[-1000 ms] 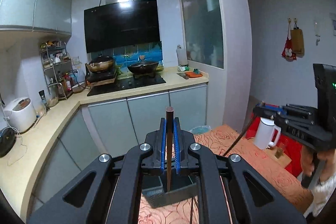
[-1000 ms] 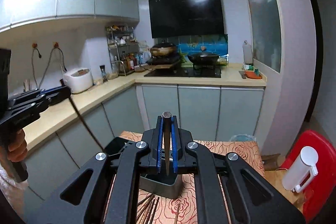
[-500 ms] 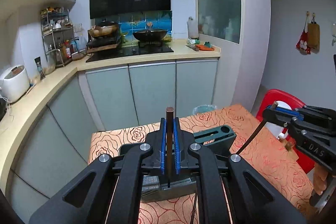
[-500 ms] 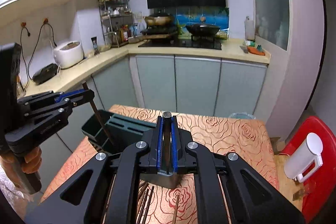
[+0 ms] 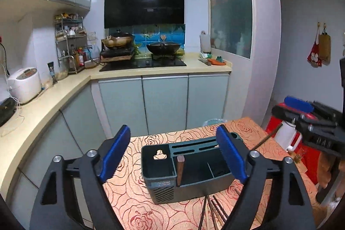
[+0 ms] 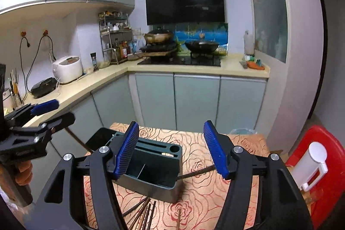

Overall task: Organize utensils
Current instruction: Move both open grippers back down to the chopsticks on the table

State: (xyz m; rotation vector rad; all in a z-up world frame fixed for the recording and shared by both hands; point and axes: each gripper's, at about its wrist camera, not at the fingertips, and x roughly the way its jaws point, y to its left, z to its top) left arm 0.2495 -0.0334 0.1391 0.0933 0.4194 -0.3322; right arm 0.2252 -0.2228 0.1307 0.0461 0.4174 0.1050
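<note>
Two handheld grippers hang over a dark green utensil holder (image 5: 189, 167) on a small table covered in a rose-patterned cloth (image 5: 138, 197), in a narrow kitchen with pale cabinet doors. The left gripper (image 5: 174, 156) stands wide, its blue pads (image 5: 116, 154) well apart after its jaws have just been opening – nothing is pressed between them. Seen through that gap, a brown chopstick (image 5: 180, 169) stands nearly upright in the holder, just beside the divider between the left-hand compartment and the larger middle one.

The right gripper (image 6: 172, 148) is likewise parted, its jaws having just been opening, with its ribbed blue pads (image 6: 127, 150) clear of everything. Below it a second dark chopstick (image 6: 195, 174) slants across the holder's right edge, its upper end lying between the fingers but touching neither pad; in the left wrist view the same stick shows as a thin line (image 5: 266, 139) rising toward the right gripper.

More chopsticks (image 6: 142, 212) lie loose on the cloth – a small bundle just in front of the holder. Along its back the holder has narrow slots and a round hole at the right end. A white jug (image 6: 312, 165) stands on a red stool (image 6: 332, 176) beside the table. A hand (image 6: 22, 171) grips the left gripper's handle at the left edge of the right wrist view.
</note>
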